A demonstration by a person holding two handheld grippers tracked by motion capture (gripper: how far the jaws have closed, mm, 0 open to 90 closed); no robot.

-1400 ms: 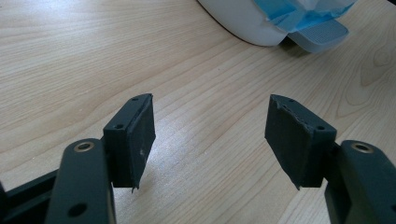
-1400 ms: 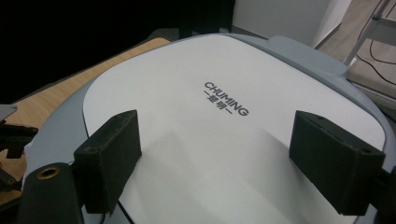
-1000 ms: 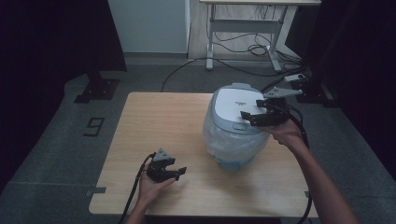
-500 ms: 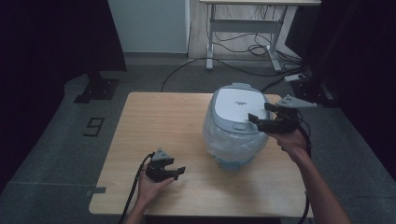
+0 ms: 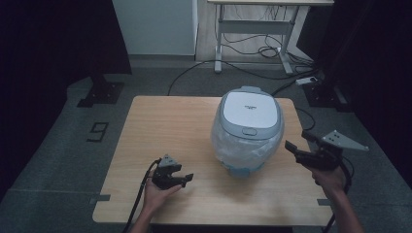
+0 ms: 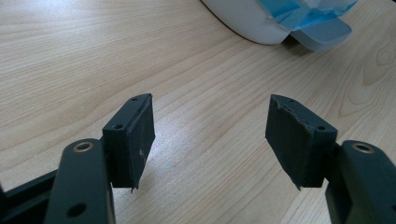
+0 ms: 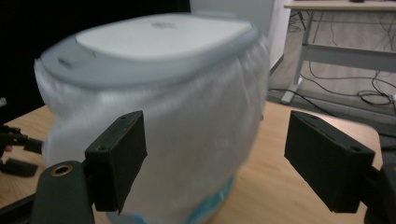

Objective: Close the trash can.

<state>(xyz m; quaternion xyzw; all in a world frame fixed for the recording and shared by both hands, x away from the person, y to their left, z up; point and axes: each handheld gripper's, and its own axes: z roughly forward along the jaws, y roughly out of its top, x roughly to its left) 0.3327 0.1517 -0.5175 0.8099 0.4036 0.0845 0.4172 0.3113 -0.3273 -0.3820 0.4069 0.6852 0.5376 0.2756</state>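
A rice cooker (image 5: 248,126) with a white and grey lid, its body wrapped in clear plastic, stands shut on the right half of the wooden table (image 5: 165,126). My right gripper (image 5: 297,141) hovers open just right of the cooker near the table's right edge, jaws pointing at it and holding nothing. In the right gripper view the wrapped cooker (image 7: 154,70) sits close ahead of the right gripper (image 7: 215,140). My left gripper (image 5: 187,178) rests open at the table's near left. Its jaws (image 6: 210,135) are empty, with the cooker's base (image 6: 252,23) farther off.
Behind the table a desk on white metal legs (image 5: 252,29) stands over loose cables (image 5: 252,43) and a power strip (image 5: 307,81). Black stand bases (image 5: 99,92) flank the table. A "9" mark (image 5: 98,131) lies on the floor at left.
My right gripper has come away from the cooker's lid, moving down and toward the near right edge of the table. The left gripper and the cooker have stayed put.
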